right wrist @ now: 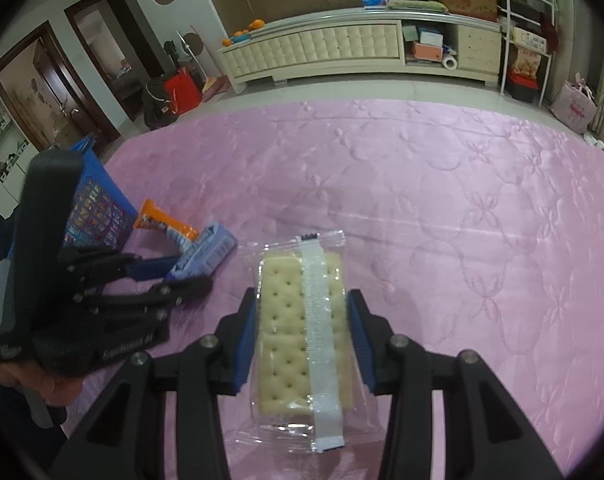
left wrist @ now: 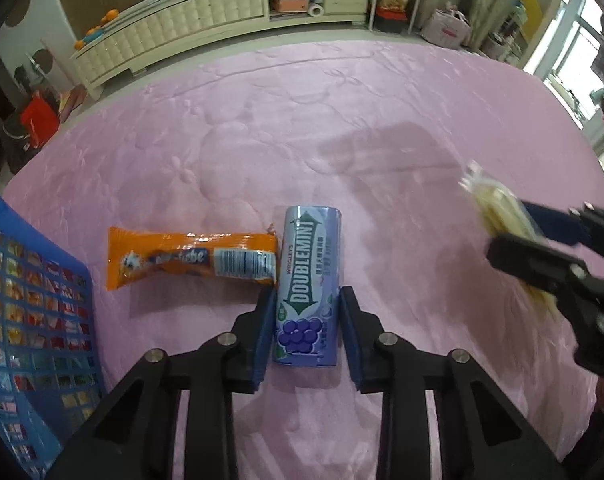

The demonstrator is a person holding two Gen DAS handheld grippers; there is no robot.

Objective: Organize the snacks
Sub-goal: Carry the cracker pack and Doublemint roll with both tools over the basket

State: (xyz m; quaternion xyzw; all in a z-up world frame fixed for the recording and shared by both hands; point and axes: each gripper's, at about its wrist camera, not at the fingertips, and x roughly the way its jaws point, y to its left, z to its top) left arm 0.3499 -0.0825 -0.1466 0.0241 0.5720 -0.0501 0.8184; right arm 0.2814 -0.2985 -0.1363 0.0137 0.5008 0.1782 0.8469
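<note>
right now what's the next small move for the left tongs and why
Probably finish closing the left tongs on the Doublemint box: it lies between the blue pads, a thin gap showing on its right side. Then lift it toward the blue basket. The right tongs already grip the cracker packet.

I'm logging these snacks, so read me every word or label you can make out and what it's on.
"DOUBLEMINT": purple gum box
"WRIGLEY'S": same box, small print above the brand
Orange wrapper: brand and barcode print too blurred to read
Cracker pack: no print
Left claw body: lettering too blurred to read
</note>
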